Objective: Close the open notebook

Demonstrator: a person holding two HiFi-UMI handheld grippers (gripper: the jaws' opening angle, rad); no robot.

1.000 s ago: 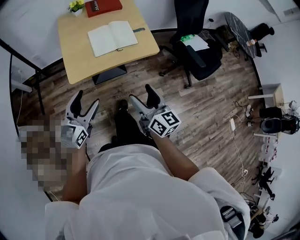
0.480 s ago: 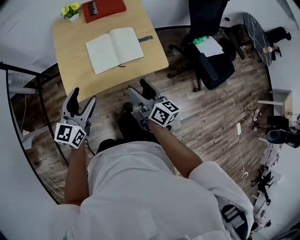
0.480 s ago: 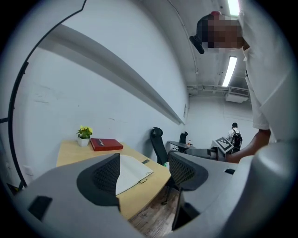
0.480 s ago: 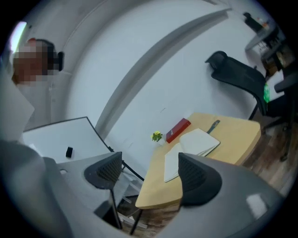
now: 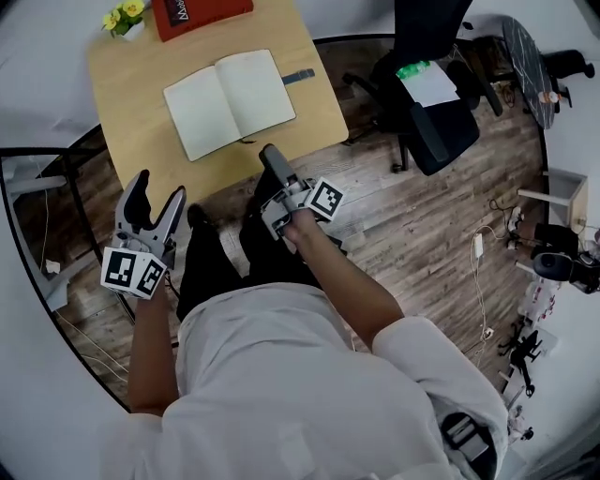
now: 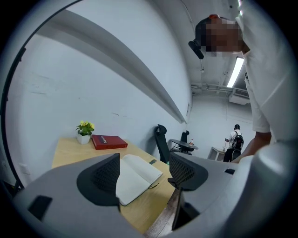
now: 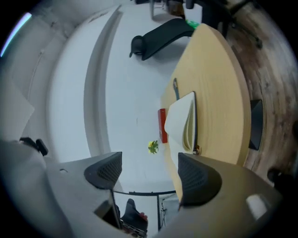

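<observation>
The open notebook [image 5: 230, 101] lies flat with blank white pages on the light wooden table [image 5: 141, 155]. In the left gripper view the notebook [image 6: 139, 174] shows between the jaws, still some way off. My left gripper [image 5: 157, 194] is open and empty, below the table's front left edge. My right gripper [image 5: 272, 157] is rolled on its side at the table's front edge, just short of the notebook. Its own view shows the notebook [image 7: 184, 122] edge-on beyond the right gripper [image 7: 149, 179], whose jaws stand open with nothing between them.
A red book [image 5: 202, 14] and a small pot of yellow flowers [image 5: 122, 17] stand at the table's far edge. A dark strap [image 5: 298, 77] lies right of the notebook. A black office chair [image 5: 436, 117] with papers on it stands to the right, and cables lie on the wooden floor.
The person has stepped closer to the table. The right gripper has moved forward to the table's front edge and rolled onto its side. The left gripper has shifted only slightly.
</observation>
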